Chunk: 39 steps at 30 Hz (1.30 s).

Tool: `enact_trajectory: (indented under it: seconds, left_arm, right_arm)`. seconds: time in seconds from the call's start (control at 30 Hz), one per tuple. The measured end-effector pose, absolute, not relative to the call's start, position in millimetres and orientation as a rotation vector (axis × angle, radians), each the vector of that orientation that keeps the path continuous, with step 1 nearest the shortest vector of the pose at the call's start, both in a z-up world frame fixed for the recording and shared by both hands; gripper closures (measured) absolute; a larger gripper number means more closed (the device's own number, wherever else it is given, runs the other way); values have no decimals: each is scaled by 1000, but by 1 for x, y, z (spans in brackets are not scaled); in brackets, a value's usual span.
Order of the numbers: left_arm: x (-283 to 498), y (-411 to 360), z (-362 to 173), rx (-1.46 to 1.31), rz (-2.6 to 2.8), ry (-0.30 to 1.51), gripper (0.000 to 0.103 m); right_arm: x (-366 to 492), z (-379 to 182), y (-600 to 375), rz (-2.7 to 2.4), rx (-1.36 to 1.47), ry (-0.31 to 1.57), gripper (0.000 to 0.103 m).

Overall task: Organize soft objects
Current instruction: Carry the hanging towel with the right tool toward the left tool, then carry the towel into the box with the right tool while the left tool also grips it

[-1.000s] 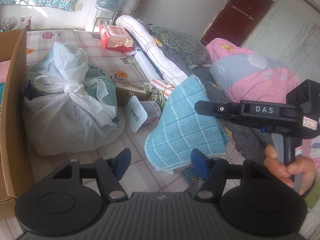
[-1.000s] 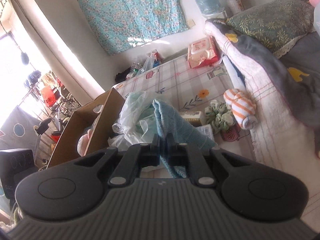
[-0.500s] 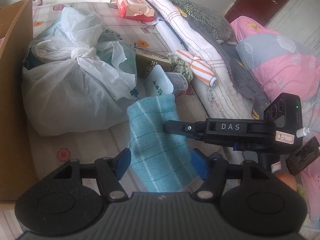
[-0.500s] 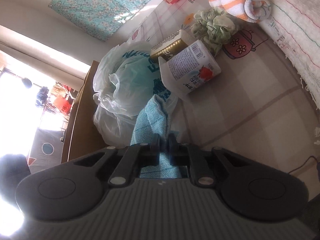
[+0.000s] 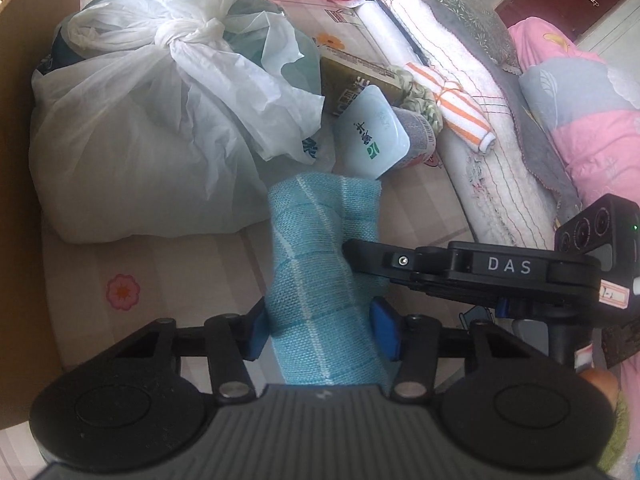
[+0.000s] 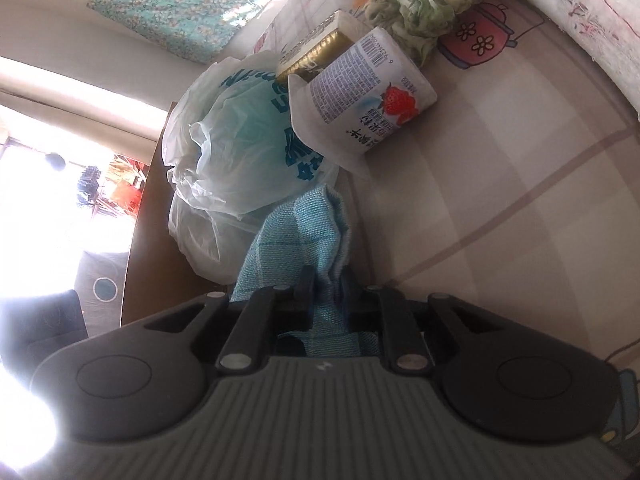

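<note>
- Between the blue pads of the left gripper (image 5: 322, 332), at 6 o'clock in the left wrist view, lies the blue checked cloth (image 5: 320, 264); the fingers stand apart, flanking the cloth, and whether they press it I cannot tell.
- From 3 o'clock the right gripper (image 5: 352, 250) reaches in with its tip against the cloth's right edge.
- At 10 o'clock sits one knotted white plastic bag (image 5: 132, 132), stuffed with something I cannot make out; a cardboard box wall (image 5: 16, 120) runs along 9 o'clock.
- At 1 o'clock lie one yogurt cup (image 5: 374, 138), one gold carton (image 5: 352, 80), one green scrunchie (image 5: 420, 98) and one orange-striped roll (image 5: 460, 108).
- Down at 6 o'clock in the right wrist view, the right gripper (image 6: 326, 294) is clamped on the cloth (image 6: 298, 240), a fold bunched between its narrow fingers.
- At 12 o'clock the cup (image 6: 360, 96) lies on its side beside the carton (image 6: 316, 50) and the scrunchie (image 6: 416, 4); the bag (image 6: 236, 152) is at 10 o'clock.
</note>
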<state>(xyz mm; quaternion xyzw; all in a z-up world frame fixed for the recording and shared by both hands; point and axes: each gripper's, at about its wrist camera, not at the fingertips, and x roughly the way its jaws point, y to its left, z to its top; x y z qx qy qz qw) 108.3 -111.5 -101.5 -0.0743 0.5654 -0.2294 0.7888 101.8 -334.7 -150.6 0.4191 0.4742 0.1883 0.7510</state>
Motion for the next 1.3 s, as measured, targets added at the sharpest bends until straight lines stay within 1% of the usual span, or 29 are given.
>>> enact_trajectory:
  seconds: [0.07, 0.17, 0.2, 0.27, 0.4, 0.5, 0.7, 0.87, 1.0, 1.13, 1.3]
  left_arm:
    - [110, -111, -103, -163, -496, 1211, 61]
    - [111, -112, -102, -160, -529, 1213, 77]
    - [110, -113, -101, -157, -539, 1210, 80]
    - [108, -115, -99, -150, -554, 1198, 82]
    - [103, -117, -86, -146, -589, 1155, 82]
    - [98, -114, -71, -153, -607, 1110, 82]
    - [85, -95, -33, -183, -632, 1003, 82]
    - [73, -63, 0, -213, -622, 910, 82]
    - [61, -18, 31, -256, -581, 829, 82]
    - [52, 37, 60, -308, -487, 762, 82]
    - [55, 106, 72, -373, -342, 741, 82]
  right_arm:
    - [101, -154, -338, 415, 952, 1040, 91]
    - [101, -160, -340, 417, 1011, 1046, 91]
    - [101, -163, -341, 417, 1032, 1047, 91]
    - [99, -169, -343, 420, 1077, 1047, 91]
    - [94, -168, -344, 436, 1143, 1022, 90]
    - [92, -156, -343, 458, 1165, 982, 90]
    - [92, -114, -333, 510, 1129, 909, 90]
    - [99, -67, -307, 579, 1054, 872, 90]
    - [116, -26, -264, 669, 996, 870, 90]
    - [143, 6, -202, 778, 954, 902, 90]
    - [183, 26, -106, 877, 862, 989, 90]
